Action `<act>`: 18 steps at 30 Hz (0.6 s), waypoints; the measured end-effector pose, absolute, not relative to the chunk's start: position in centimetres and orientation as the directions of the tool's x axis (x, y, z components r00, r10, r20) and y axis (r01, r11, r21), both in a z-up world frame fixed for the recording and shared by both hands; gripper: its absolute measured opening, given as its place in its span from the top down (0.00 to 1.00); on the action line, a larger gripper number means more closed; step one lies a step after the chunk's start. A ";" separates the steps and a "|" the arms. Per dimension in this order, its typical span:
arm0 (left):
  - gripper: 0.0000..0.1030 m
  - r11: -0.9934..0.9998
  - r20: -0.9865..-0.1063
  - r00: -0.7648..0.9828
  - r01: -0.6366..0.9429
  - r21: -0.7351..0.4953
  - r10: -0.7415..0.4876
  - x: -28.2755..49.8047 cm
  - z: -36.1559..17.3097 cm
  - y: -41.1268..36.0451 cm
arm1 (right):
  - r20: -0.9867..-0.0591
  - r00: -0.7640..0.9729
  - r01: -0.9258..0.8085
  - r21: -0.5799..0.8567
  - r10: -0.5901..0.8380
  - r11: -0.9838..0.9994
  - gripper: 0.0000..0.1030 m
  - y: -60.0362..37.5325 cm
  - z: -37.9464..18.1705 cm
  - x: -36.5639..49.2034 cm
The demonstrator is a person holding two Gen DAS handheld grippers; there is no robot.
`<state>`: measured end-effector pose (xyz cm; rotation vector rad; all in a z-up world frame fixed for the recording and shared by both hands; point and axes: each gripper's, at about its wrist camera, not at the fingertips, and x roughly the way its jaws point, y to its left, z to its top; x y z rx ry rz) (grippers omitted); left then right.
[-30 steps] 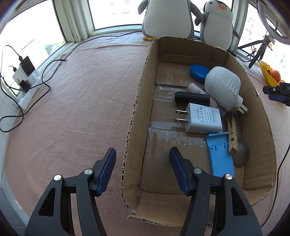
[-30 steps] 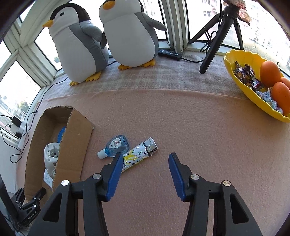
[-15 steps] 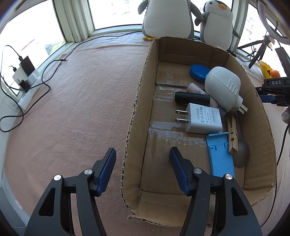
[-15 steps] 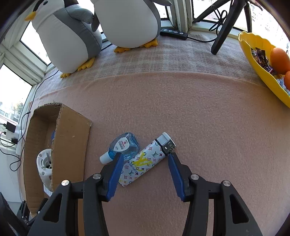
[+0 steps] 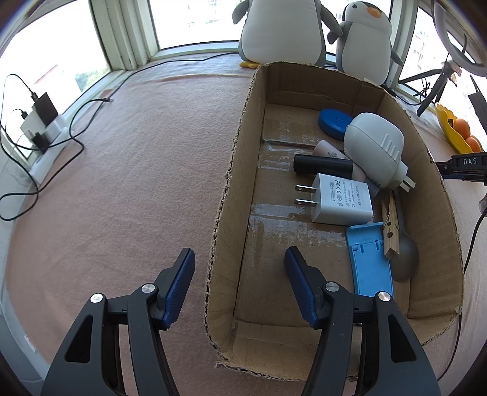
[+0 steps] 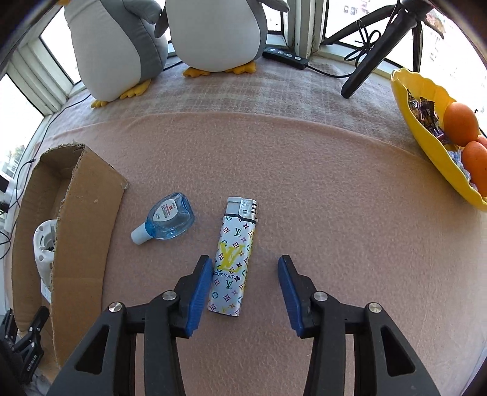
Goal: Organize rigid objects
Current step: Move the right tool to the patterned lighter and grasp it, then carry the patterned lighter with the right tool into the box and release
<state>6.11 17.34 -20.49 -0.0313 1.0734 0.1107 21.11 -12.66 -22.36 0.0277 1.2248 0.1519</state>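
Swinging round, my right gripper (image 6: 245,289), spread wide, now brackets the lighter (image 6: 232,259) lengthwise, lower centre; left gripper (image 5: 237,286) idles, spread.

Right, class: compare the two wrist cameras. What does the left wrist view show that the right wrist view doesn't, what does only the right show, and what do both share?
Only the left wrist view: the box floor with the white charger, black cylinder, blue lid and clothespin, below the open left hand-held gripper.
Only the right wrist view: the patterned lighter lying between the jaws of the open right hand-held gripper, and the small blue bottle beside it.
Both: the cardboard box, two plush penguins and the yellow fruit bowl.
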 end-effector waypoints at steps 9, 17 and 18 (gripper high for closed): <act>0.40 0.994 -0.879 0.471 -0.104 0.031 0.077 6.1 -20.5 17.3 | -0.933 0.337 -0.137 0.085 0.127 0.987 0.71 -12.2 -22.2 21.5; 0.40 0.994 -0.879 0.471 -0.105 0.031 0.077 6.1 -20.5 17.3 | -0.933 0.339 -0.148 0.071 0.118 0.986 0.80 -12.0 -22.0 21.6; 0.40 0.994 -0.879 0.471 -0.105 0.031 0.077 6.1 -20.5 17.3 | -0.932 0.341 -0.145 0.076 0.122 0.986 0.80 -12.1 -22.0 21.5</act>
